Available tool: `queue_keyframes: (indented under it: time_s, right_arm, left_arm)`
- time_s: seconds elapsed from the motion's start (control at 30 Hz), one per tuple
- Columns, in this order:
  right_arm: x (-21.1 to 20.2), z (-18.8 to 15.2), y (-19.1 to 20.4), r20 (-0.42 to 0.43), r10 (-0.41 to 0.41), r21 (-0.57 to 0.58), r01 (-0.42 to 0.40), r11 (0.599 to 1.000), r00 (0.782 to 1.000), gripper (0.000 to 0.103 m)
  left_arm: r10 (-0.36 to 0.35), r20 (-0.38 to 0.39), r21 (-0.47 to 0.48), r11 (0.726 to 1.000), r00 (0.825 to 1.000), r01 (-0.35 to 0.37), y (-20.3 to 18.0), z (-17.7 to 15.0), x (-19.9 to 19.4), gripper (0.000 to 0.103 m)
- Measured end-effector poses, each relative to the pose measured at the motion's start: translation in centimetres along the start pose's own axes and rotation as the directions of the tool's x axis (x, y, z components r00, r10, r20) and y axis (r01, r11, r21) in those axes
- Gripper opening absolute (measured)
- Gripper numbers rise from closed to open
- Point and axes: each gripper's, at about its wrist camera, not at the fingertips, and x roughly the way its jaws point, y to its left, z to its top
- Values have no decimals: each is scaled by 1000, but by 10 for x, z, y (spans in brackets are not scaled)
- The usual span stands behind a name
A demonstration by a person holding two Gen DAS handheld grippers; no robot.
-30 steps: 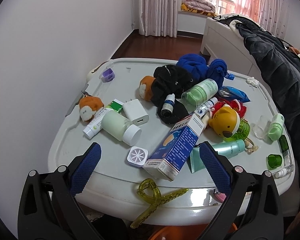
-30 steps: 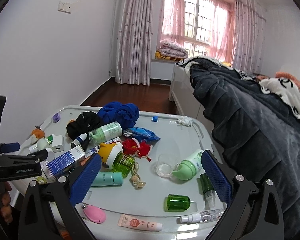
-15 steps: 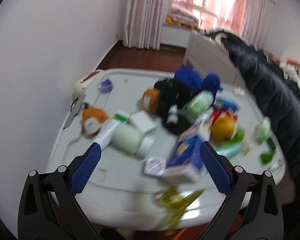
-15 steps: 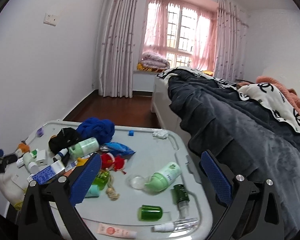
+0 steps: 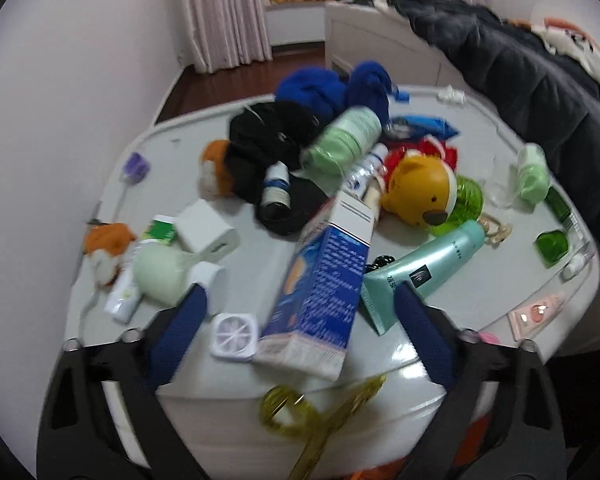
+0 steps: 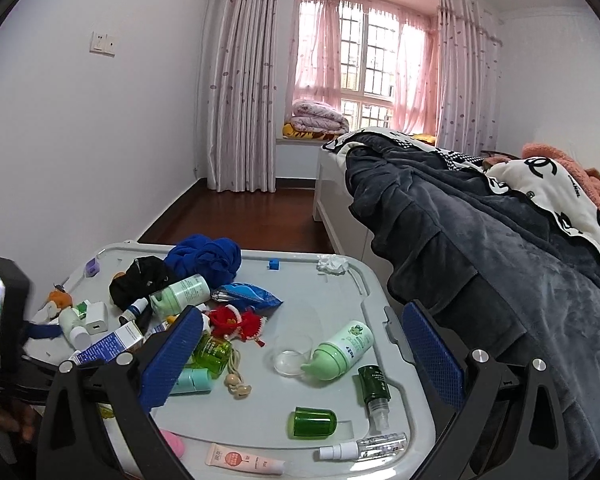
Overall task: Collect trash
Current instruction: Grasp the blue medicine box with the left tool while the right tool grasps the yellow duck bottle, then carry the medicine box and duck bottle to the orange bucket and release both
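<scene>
With the left hand-held gripper point(image 5: 298, 322) spread wide before it, the blue box point(image 5: 322, 280) looks light, crushable cardboard, best pinched across its narrow sides.

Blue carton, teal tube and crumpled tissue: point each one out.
Blue carton point(image 5: 324, 276), left wrist view, printed blue side.
Teal tube point(image 5: 432, 268), left wrist view, mid-body.
Crumpled tissue point(image 6: 332, 265), right wrist view, centre.
</scene>
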Motion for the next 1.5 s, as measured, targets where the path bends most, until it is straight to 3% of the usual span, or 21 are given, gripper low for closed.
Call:
queue_keyframes:
  time_s: [0.03, 0.1, 0.23, 0.4, 0.5, 0.7, 0.87, 1.13, 1.2, 1.27, 1.43, 1.5]
  right_arm:
    - [0, 0, -2, 2, 0, 4, 0, 1000, 1000, 99]
    - [1, 0, -7, 1, -11, 8, 11, 1000, 1000, 99]
    - [7, -4, -17, -24, -50, 8, 50, 999, 998, 99]
    - [23, -11, -19, -53, -1, -4, 1, 1000, 999, 99]
    - [49, -10, 8, -138, 68, -78, -79, 994, 988, 99]
    - [107, -16, 85, -285, 183, -243, -255, 936, 941, 99]
    - [153, -35, 111, -400, 223, -208, -325, 923, 889, 99]
    - [186, -47, 133, -446, 150, -248, -283, 927, 883, 99]
    - [192, -47, 137, -463, 162, -243, -301, 922, 871, 92]
    - [196, -48, 140, -456, 140, -261, -283, 923, 879, 78]
    - [190, -40, 137, -423, 156, -255, -282, 925, 893, 62]
    - [185, -37, 135, -421, 183, -228, -298, 927, 889, 60]
  left_arm:
    - [-13, -29, 5, 1000, 1000, 14, -2, 1, 9, 70]
    - [-23, -61, -7, 1000, 998, 22, -1, 0, 22, 47]
    - [-29, -58, -98, 995, 998, 23, 12, -1, 28, 33]
    - [-25, -26, -139, 990, 999, 21, 20, 4, 6, 32]
    - [-28, 19, -117, 993, 999, 30, 15, 11, -17, 32]
    - [-92, 101, -94, 990, 991, 101, 6, 11, -50, 32]
    - [-116, 117, -95, 987, 986, 127, 7, 10, -50, 33]
    - [-164, 101, -123, 977, 981, 176, 18, 2, -43, 33]
    - [-165, 94, -123, 977, 982, 176, 21, 1, -41, 33]
    - [-172, 88, -144, 972, 981, 183, 26, -1, -39, 33]
    - [-186, 87, -176, 964, 979, 198, 35, -5, -40, 33]
    - [-187, 93, -175, 964, 978, 201, 35, -6, -41, 33]
